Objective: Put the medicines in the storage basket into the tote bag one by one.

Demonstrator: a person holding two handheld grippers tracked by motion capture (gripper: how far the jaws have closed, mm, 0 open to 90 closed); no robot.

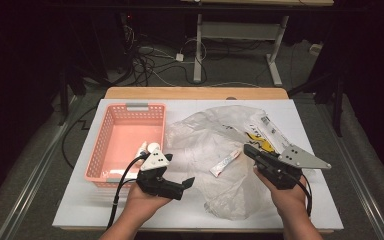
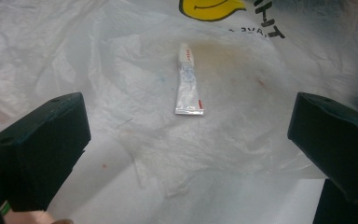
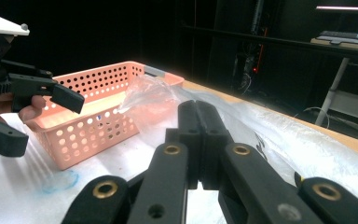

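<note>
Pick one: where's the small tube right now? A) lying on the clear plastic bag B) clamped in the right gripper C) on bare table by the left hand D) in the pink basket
A: the tube lies flat on the plastic bag, ahead of the open left gripper, untouched.

tube (image 1: 225,164) on bag (image 1: 205,135) | basket (image 1: 102,150) left (beside bag)

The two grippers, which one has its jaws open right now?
The left gripper, beside the pink basket: its jaws stand wide apart, framing the small tube on the plastic bag. The right gripper has its jaws pressed together.
</note>
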